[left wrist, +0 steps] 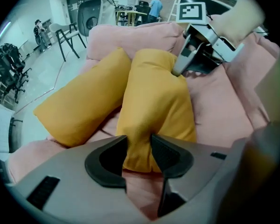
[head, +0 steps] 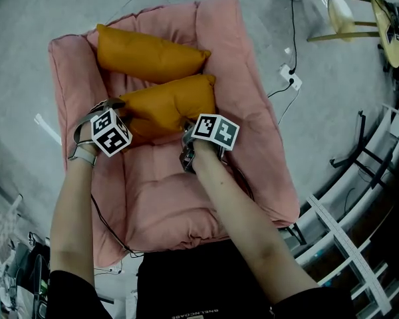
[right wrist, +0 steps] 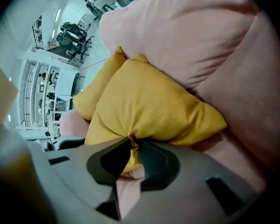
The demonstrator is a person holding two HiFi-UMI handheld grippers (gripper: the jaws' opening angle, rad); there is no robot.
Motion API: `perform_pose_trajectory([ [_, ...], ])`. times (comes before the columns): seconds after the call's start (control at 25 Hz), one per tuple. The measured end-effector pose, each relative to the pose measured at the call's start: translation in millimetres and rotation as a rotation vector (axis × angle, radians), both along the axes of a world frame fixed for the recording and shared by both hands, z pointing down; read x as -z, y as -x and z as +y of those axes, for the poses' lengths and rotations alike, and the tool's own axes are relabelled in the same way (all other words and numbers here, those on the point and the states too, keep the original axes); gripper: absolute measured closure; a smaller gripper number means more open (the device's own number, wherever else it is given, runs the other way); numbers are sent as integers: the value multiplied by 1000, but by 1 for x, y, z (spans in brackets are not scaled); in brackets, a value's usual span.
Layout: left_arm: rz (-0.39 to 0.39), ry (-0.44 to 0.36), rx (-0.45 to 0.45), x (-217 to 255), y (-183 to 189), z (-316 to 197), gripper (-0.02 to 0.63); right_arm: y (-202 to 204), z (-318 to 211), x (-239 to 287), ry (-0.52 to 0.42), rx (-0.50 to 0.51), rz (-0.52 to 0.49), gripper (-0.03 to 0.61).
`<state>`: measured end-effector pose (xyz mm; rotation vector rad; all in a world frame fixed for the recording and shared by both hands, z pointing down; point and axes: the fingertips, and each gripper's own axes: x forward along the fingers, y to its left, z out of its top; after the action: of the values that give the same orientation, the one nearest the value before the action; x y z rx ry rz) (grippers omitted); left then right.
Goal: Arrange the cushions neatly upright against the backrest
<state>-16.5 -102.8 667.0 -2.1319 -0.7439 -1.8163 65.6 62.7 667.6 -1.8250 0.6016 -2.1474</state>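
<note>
Two orange cushions lie on a pink floor sofa (head: 253,145). The far cushion (head: 149,53) rests along the backrest (head: 179,15). The near cushion (head: 169,102) lies slanted in front of it, and both grippers hold it. My left gripper (head: 120,108) is shut on its left end; in the left gripper view the pads (left wrist: 163,155) squeeze a fold of the near cushion (left wrist: 154,106) beside the far cushion (left wrist: 79,111). My right gripper (head: 188,128) is shut on its right corner, where the pads pinch the orange fabric (right wrist: 149,106). The right gripper (left wrist: 179,69) also shows in the left gripper view.
A wooden stool (head: 346,18) stands at the far right on grey floor. A white plug strip with cables (head: 289,78) lies beside the sofa. A metal rack (head: 372,165) runs along the right. Office chairs (left wrist: 9,73) and a person (left wrist: 155,6) are in the background.
</note>
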Motion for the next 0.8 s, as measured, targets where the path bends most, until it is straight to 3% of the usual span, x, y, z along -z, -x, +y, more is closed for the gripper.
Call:
perform_pose_trajectory([
  [0.28,-32,-54,90,-22,-3,0,442,-4,-4,-16,-3,45,4,509],
  [0.48,-22,-112,146,-15,-2,-6,434,-3,-6,-9,-62,116,-14,492],
  [0.68,28,-145,354,8,5,-10,434,-4,2,23,-93,288,-11,469],
  [0.8,57,-207,435,35,11,-14,434,-10,7,44,-101,388,18,468],
])
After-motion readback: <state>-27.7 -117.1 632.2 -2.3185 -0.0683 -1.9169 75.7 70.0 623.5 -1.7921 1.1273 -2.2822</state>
